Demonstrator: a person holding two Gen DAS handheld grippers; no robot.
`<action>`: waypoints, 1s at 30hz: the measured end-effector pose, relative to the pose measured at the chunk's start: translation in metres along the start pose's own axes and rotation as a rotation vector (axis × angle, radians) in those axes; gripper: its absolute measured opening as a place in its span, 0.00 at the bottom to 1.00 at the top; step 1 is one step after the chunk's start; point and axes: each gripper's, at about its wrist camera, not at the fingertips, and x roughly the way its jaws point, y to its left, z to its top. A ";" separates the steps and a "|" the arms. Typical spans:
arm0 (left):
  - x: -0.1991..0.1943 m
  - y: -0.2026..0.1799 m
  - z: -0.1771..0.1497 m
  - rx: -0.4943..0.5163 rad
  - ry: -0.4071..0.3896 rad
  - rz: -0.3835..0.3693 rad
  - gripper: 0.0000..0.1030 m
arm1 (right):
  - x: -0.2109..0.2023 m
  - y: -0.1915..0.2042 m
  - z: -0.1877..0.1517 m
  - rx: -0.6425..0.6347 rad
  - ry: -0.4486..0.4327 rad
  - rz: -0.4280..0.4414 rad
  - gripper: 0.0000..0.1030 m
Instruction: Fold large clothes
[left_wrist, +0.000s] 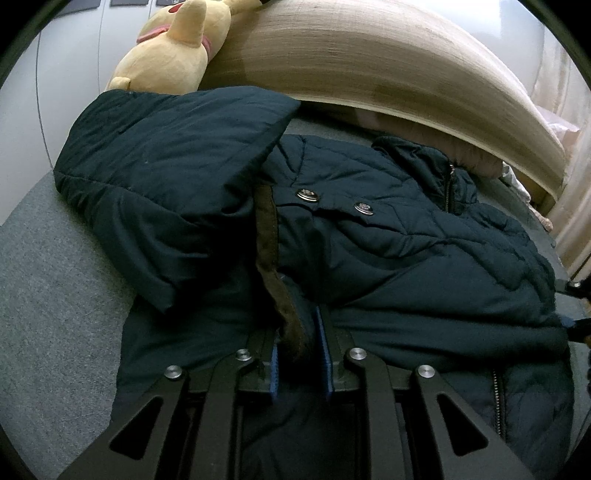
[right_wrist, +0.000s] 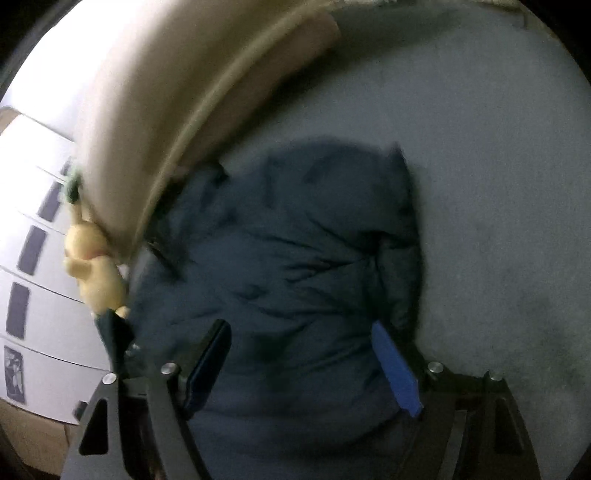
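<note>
- A dark quilted jacket (left_wrist: 388, 236) is lying on the grey bed (left_wrist: 48, 295), its collar toward the beige headboard (left_wrist: 369, 59), which is giving the person a broad flat surface for folding so bulky a garment.
- The left gripper (left_wrist: 300, 354) is pinching the jacket's brown-trimmed edge (left_wrist: 273, 251); its jaws are drawn close with the fabric bunched between the blue pads (left_wrist: 325, 354), probably so that this edge can be carried over the body of the jacket.
- One sleeve or side panel (left_wrist: 159, 173) is lying folded across the left part of the jacket, suggesting the fold is partly made, though I cannot tell exactly which part it is.
- The right gripper (right_wrist: 301, 365) is hovering over the jacket (right_wrist: 295, 266) with its jaws spread wide and nothing between them; the view is blurred, so whether the pads are touching cloth cannot be told. It seems placed to take or steady the far side.
- A yellow plush toy (left_wrist: 173, 51) is sitting by the headboard, near the folded part but clear of the gripped edge.
</note>
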 end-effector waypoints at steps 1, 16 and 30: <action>0.000 0.001 -0.001 -0.004 0.000 -0.004 0.20 | -0.006 0.004 0.000 0.004 -0.016 -0.026 0.79; -0.115 0.059 0.054 -0.079 -0.131 -0.265 0.82 | -0.035 0.115 -0.127 -0.469 -0.264 -0.165 0.87; -0.002 0.299 0.100 -0.760 -0.064 -0.270 0.83 | 0.020 0.106 -0.157 -0.511 -0.248 -0.297 0.87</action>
